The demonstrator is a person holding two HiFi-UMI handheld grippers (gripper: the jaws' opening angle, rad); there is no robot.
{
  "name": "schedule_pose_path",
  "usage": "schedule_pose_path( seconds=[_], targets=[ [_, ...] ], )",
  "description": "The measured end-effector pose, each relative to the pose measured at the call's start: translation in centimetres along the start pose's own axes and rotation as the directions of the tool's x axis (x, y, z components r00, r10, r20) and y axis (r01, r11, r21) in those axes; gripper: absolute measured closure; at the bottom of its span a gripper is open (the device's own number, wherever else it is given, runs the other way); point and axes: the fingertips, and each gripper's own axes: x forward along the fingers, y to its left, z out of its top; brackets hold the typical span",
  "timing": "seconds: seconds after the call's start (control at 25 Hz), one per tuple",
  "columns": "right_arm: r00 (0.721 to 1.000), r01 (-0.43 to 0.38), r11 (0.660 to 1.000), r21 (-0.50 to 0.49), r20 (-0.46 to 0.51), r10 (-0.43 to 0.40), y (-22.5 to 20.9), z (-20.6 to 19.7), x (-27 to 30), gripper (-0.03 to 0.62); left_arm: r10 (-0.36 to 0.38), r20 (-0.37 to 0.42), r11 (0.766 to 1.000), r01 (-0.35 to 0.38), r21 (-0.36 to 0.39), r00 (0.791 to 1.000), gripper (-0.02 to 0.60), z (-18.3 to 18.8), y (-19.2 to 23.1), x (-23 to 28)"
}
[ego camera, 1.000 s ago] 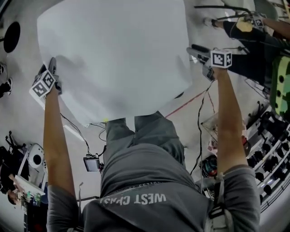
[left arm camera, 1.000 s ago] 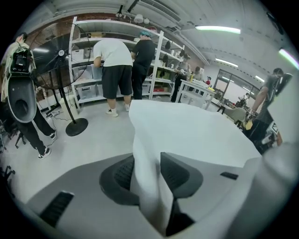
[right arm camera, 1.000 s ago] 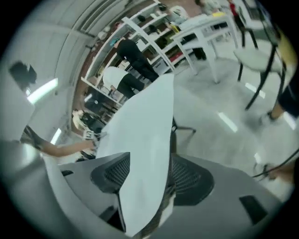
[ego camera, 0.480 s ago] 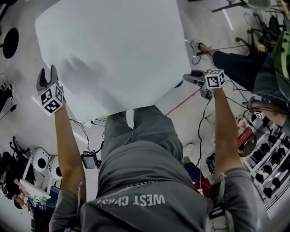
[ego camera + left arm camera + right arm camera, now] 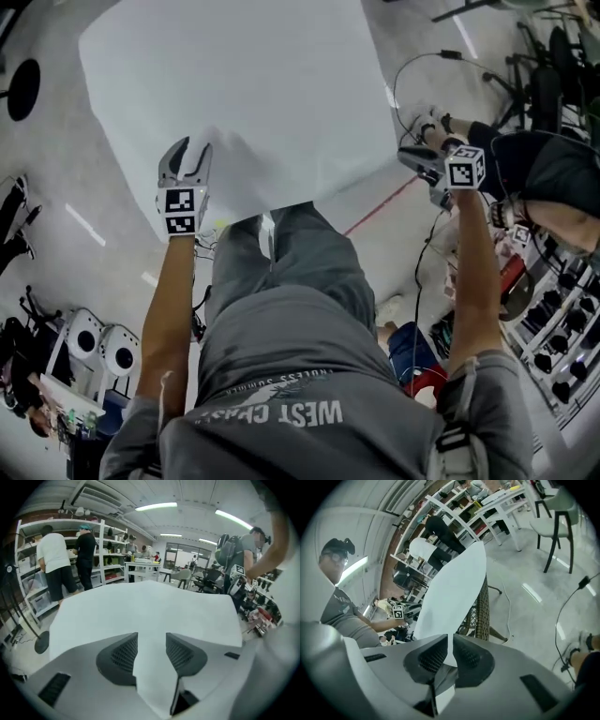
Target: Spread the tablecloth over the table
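The white tablecloth (image 5: 253, 94) lies spread over the table, and its near edge hangs toward me. My left gripper (image 5: 186, 155) sits at that near edge with its jaws wide apart. In the left gripper view the cloth (image 5: 145, 606) runs between and under the left gripper (image 5: 151, 641), and a hanging corner shows in the gap with no pad touching it. My right gripper (image 5: 410, 157) is at the cloth's right corner. Its jaws are closing, and in the right gripper view the right gripper (image 5: 451, 644) pinches the thin cloth edge (image 5: 452, 588).
A wicker table base (image 5: 483, 606) shows under the cloth. A seated person (image 5: 553, 173) and cables (image 5: 412, 75) are close on the right. A black round stand base (image 5: 23, 84) lies at the far left. Two people stand at shelves (image 5: 56, 559) beyond the table, and chairs (image 5: 553, 527) stand beyond it too.
My left gripper left the cloth's left corner, opened, and swung right along the near edge. My right gripper came nearer along the right side and its jaws closed on the corner.
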Motion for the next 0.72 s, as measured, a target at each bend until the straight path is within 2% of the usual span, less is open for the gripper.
schedule_pose_path(
  seconds=[0.08, 0.12, 0.24, 0.32, 0.4, 0.48, 0.56, 0.72],
  targets=[
    [0.999, -0.005, 1.0, 0.015, 0.053, 0.004, 0.8, -0.1, 0.7, 0.546, -0.064, 0.004, 0.998, 0.064, 0.025, 0.998, 0.399, 0.6, -2.6, 0.7],
    [0.997, 0.02, 1.0, 0.022, 0.068, -0.021, 0.5, -0.6, 1.1, 0.544, -0.097, 0.003, 0.995, 0.097, 0.04, 0.995, 0.399, 1.0, -3.9, 1.1],
    [0.982, 0.162, 0.986, 0.047, 0.09, -0.166, -2.4, -2.8, 2.1, 0.507, -0.191, -0.016, 0.978, 0.191, 0.087, 0.982, 0.399, 1.5, -8.1, 2.8],
    [0.961, 0.237, 0.969, 0.066, 0.127, -0.244, -4.2, -3.4, 2.4, 0.498, -0.241, -0.036, 0.963, 0.244, 0.112, 0.97, 0.399, 1.6, -10.9, 4.1],
    [0.934, 0.304, 0.948, 0.095, 0.168, -0.317, -6.1, -4.2, 2.3, 0.461, -0.279, -0.055, 0.95, 0.284, 0.132, 0.959, 0.4, 1.7, -13.6, 5.2],
    [0.894, 0.377, 0.919, 0.117, 0.214, -0.394, -7.2, -4.6, 1.4, 0.45, -0.314, -0.067, 0.934, 0.32, 0.159, 0.947, 0.41, 2.3, -16.2, 5.7],
    [0.84, 0.451, 0.883, 0.127, 0.273, -0.469, -7.0, -4.6, 0.0, 0.442, -0.343, -0.065, 0.918, 0.349, 0.19, 0.937, 0.416, 3.4, -18.6, 5.7],
    [0.725, 0.564, 0.819, 0.11, 0.409, -0.554, -3.7, -3.3, -2.4, 0.477, -0.381, -0.005, 0.903, 0.374, 0.211, 0.924, 0.434, 6.9, -21.6, 4.9]
  ],
)
